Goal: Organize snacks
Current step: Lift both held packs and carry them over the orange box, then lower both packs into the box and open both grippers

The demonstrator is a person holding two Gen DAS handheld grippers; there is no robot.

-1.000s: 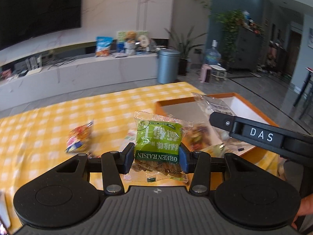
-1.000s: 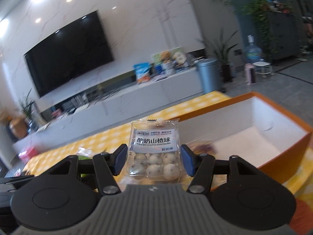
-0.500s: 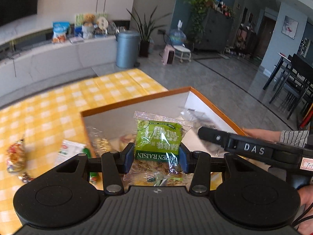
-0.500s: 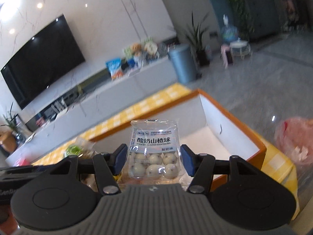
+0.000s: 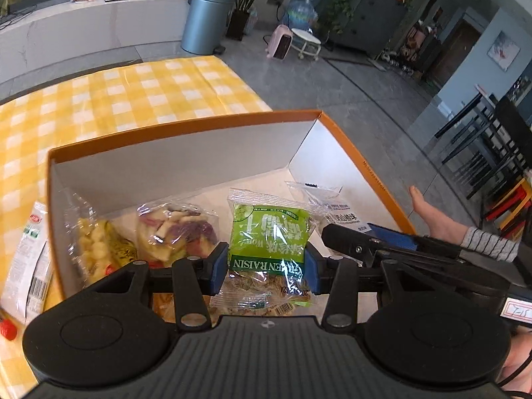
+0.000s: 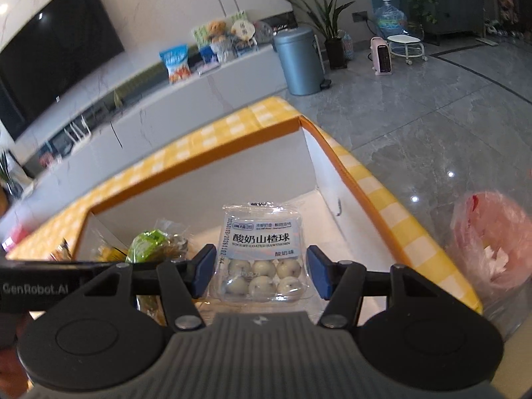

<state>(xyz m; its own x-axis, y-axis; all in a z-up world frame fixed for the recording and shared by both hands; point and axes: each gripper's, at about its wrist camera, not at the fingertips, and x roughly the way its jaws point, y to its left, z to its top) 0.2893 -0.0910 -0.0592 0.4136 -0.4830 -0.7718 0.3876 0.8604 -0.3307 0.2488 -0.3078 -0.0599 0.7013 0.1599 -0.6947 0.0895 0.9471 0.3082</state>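
My left gripper is shut on a green raisin packet, which hangs over the inside of an orange-rimmed white box. My right gripper is shut on a clear packet of yogurt-coated hawthorn balls, also above the box, toward its right end. In the left wrist view the hawthorn packet shows just right of the raisin packet. Two snack bags lie in the box's left part, a yellow one and a purple-and-white one.
The box stands on a yellow checked tablecloth near the table's right edge. A white snack packet lies on the cloth outside the box's left wall. A pink plastic bag sits beyond the table's right edge. A person's hand shows behind the box.
Both grippers have swung right from above the tablecloth to over the box and tipped downward, each still holding its packet. The box interior now fills both views.
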